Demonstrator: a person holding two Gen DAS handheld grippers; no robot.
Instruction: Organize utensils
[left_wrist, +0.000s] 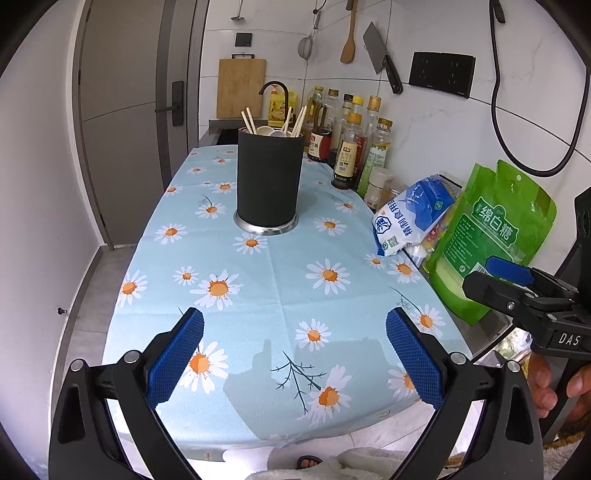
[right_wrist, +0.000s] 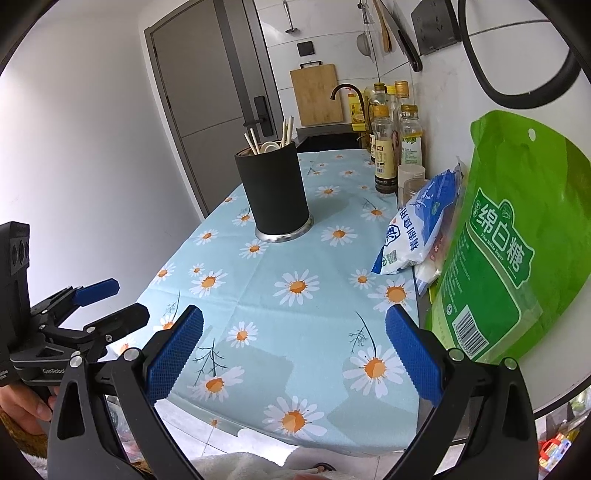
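Surface: daisy tablecloth (left_wrist: 280, 280), light blue, creased.
Holder: utensil holder (left_wrist: 269, 181) ahead of jaws, black matte cylinder, steel base, chopsticks (left_wrist: 249, 120) inside.
Jaws: left gripper (left_wrist: 295, 354) and right gripper (right_wrist: 293, 354) both spread apart, empty.

A narrow kitchen counter is covered by a pale blue cloth printed with white and orange daisies (left_wrist: 280, 280). Upright near the cloth's far middle is a tall black cylindrical utensil holder with a silver base rim (left_wrist: 269, 181), with chopsticks and pale spoons seen above its top. Along the wall side are ranged a cluster of sauce and oil bottles (left_wrist: 351, 144), a blue and white salt bag (left_wrist: 410, 218) lying tilted, and an upright green sugar pouch (left_wrist: 487, 236).
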